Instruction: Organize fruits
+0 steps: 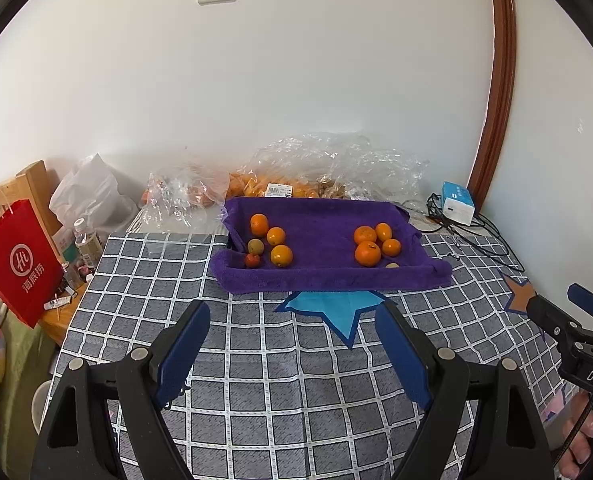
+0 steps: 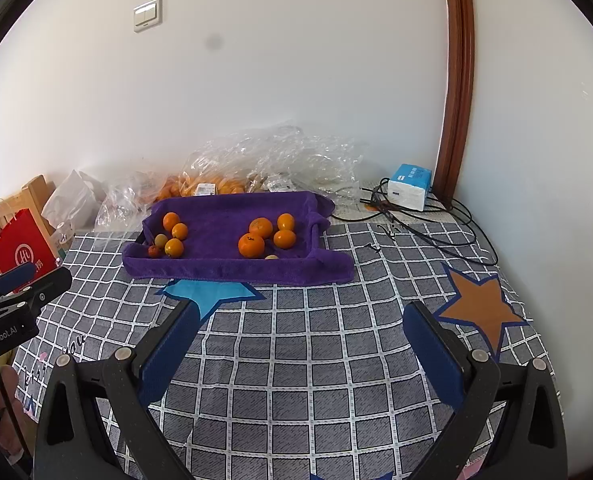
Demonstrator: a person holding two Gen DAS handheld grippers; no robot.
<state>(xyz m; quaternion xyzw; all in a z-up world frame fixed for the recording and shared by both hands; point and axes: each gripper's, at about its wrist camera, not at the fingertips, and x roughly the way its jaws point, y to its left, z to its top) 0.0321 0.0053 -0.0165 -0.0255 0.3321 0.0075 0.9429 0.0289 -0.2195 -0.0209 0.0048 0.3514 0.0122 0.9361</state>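
A purple towel-lined tray (image 1: 320,276) (image 2: 232,270) rests on the checked cloth. At its left end lie three oranges (image 1: 281,255) (image 2: 174,247), a greenish fruit (image 1: 255,246) (image 2: 161,240) and a small red fruit (image 1: 252,260) (image 2: 154,251). At the tray's right end is a cluster of several oranges (image 1: 367,253) (image 2: 251,245) with a small pale fruit (image 1: 392,266) (image 2: 271,257) beside them. My left gripper (image 1: 292,312) hovers open over the cloth, short of the tray, nothing between its blue pads. Likewise my right gripper (image 2: 300,312) is open and empty, and it shows at the right edge of the left wrist view (image 1: 568,300).
Clear plastic bags of oranges (image 1: 280,188) (image 2: 216,184) lie behind the tray against the wall. A blue-white box (image 1: 456,202) (image 2: 410,186) with black cables (image 2: 436,236) sits at the back right. A red paper bag (image 1: 20,260) and bottles (image 1: 86,240) stand left of the table.
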